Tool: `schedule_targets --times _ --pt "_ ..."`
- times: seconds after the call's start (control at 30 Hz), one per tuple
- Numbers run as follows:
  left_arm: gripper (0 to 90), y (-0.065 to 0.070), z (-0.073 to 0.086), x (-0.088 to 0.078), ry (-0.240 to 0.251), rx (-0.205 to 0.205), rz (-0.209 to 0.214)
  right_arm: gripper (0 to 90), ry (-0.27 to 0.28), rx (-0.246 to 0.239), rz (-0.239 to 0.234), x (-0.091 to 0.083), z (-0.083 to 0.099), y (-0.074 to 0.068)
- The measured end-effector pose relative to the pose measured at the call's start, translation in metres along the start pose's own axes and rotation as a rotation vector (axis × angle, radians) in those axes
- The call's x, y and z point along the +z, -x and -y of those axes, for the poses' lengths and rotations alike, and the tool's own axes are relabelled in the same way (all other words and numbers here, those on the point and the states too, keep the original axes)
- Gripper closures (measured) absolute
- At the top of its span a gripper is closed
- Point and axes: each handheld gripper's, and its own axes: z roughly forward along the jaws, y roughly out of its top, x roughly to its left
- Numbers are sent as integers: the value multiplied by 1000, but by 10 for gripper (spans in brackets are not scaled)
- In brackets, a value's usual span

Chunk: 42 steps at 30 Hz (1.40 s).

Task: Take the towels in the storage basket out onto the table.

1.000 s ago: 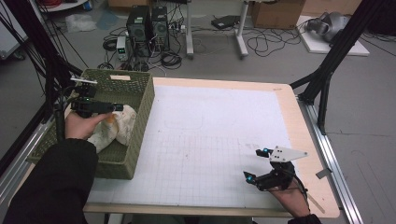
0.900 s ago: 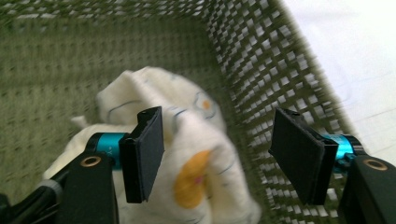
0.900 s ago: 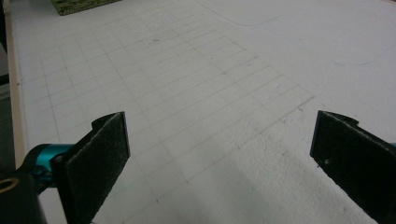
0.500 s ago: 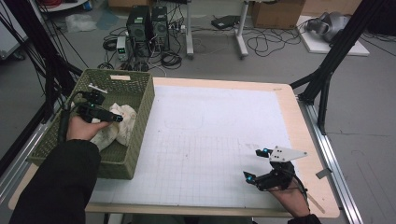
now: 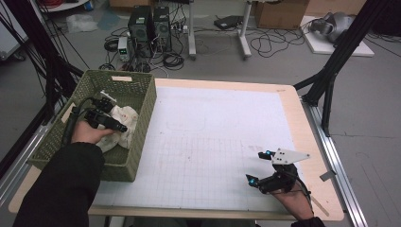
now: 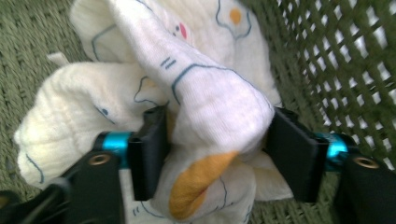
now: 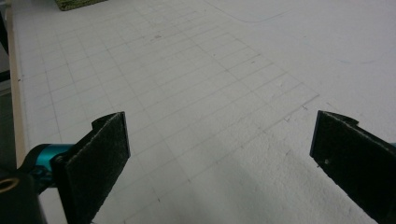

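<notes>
The left gripper (image 6: 217,154) pinches a bunched fold of cloth (image 6: 205,93) between its jaws, which could slip free, while the right gripper (image 7: 219,154) gapes wide.

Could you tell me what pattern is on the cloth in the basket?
Cream cloth with blue outline drawings and orange patches, clearest in the left gripper view.
</notes>
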Motion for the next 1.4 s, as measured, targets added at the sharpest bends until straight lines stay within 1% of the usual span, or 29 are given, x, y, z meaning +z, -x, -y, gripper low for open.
schedule_targets --times 0.13,0.2,0.23,0.3,0.37,0.47,0.5,0.57,0.6,0.67,0.77,0.9,0.97,1.03,1.1,1.2,1.27,1.4 --pt "494 2 1 5 -32 7 -14 39 1 -4 2 0 0 0" --pt "550 2 1 8 -50 10 -11 39 1 -5 -1 0 0 0" --pt "587 2 1 10 -63 13 -16 39 1 -3 -3 0 0 0" --pt "632 2 2 13 -87 9 -26 40 0 -3 -4 0 0 0" --pt "685 1 3 15 -109 14 -20 41 0 -6 -5 1 0 0" --pt "783 2 3 14 -115 13 -20 41 1 -4 -5 0 0 0" --pt "797 2 3 13 -112 17 -17 41 2 -6 -4 0 0 0" --pt "807 0 3 9 -111 5 -5 41 4 -8 -6 0 0 0" --pt "808 -1 4 7 -104 3 -1 41 3 -6 -6 -1 0 0" --pt "809 -5 6 2 -74 -33 23 41 4 -5 -4 -1 0 0" --pt "811 -9 7 -6 -28 -66 55 41 8 -2 0 -3 0 0" --pt "813 -11 10 -17 26 -79 96 41 13 2 2 -4 0 0" --pt "812 -13 12 -22 46 -90 98 41 17 2 4 -5 0 0" --pt "812 -17 16 -28 62 -107 117 41 14 2 6 -5 1 1" --pt "812 -21 20 -33 87 -126 128 41 14 3 3 -6 1 0" --pt "813 -26 26 -41 124 -155 171 41 25 9 3 -6 0 1" --pt "814 -28 28 -45 144 -173 189 41 26 12 0 -5 -1 1" --pt "815 -32 32 -51 204 -208 254 41 19 8 -8 -3 -1 1"
